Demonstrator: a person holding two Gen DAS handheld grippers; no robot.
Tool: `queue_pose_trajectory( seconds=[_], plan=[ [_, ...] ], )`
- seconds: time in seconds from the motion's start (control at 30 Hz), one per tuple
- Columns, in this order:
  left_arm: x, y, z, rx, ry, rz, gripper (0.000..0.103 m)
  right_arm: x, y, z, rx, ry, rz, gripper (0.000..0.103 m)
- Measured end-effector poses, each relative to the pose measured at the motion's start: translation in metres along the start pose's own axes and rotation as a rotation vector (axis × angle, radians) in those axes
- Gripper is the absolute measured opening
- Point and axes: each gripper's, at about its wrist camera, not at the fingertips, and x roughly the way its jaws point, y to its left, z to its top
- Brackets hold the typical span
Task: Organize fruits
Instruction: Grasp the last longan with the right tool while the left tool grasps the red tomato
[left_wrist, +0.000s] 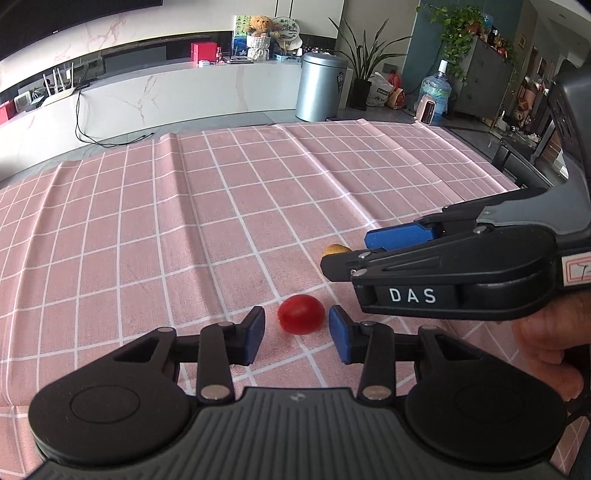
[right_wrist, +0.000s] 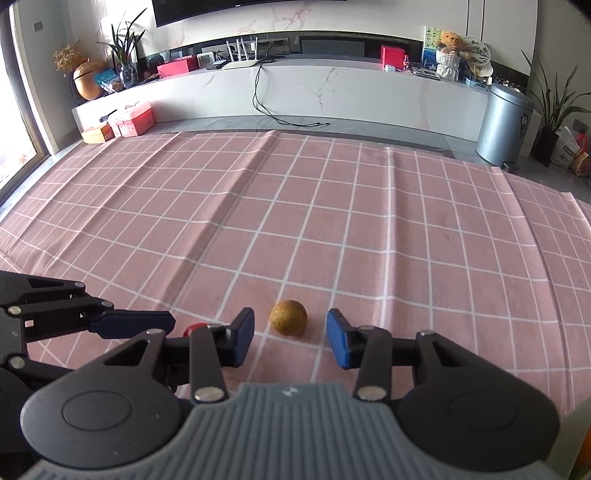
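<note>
A red cherry tomato (left_wrist: 301, 314) lies on the pink checked tablecloth (left_wrist: 221, 206), just ahead of and between the blue pads of my open left gripper (left_wrist: 297, 330). A small round brown fruit (right_wrist: 288, 317) lies on the cloth just ahead of my open right gripper (right_wrist: 290, 338), between its pads. In the left wrist view the right gripper (left_wrist: 354, 253) comes in from the right and half hides the brown fruit (left_wrist: 334, 249). In the right wrist view the left gripper's fingers (right_wrist: 133, 323) show at the left, with the tomato (right_wrist: 194, 328) mostly hidden behind them.
The tablecloth (right_wrist: 332, 221) has raised folds running away from me. Beyond the table's far edge are a white marble cabinet (right_wrist: 332, 88), a grey bin (right_wrist: 504, 123) and potted plants (left_wrist: 364, 70). A hand (left_wrist: 550, 339) holds the right gripper.
</note>
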Motion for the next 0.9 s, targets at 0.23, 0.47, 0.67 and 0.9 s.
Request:
queue_pose_trajectory(
  seconds=[0.23,0.47,0.67,0.9],
  plan=[
    [0.013,0.0,0.003,-0.011,0.019,-0.009,0.047,0.007,0.0,0.003,-0.002,0.017,0.017,0.029],
    [0.015,0.002,0.003,-0.041,0.011,0.001,0.037,0.011,-0.003,0.001,0.012,0.025,0.022,0.019],
    [0.014,0.002,0.004,-0.05,0.022,0.0,0.034,0.01,-0.004,0.001,0.018,0.026,0.025,0.019],
    [0.002,-0.005,0.004,-0.037,0.031,0.008,0.034,-0.001,-0.006,0.0,0.027,0.014,0.027,0.019]
  ],
)
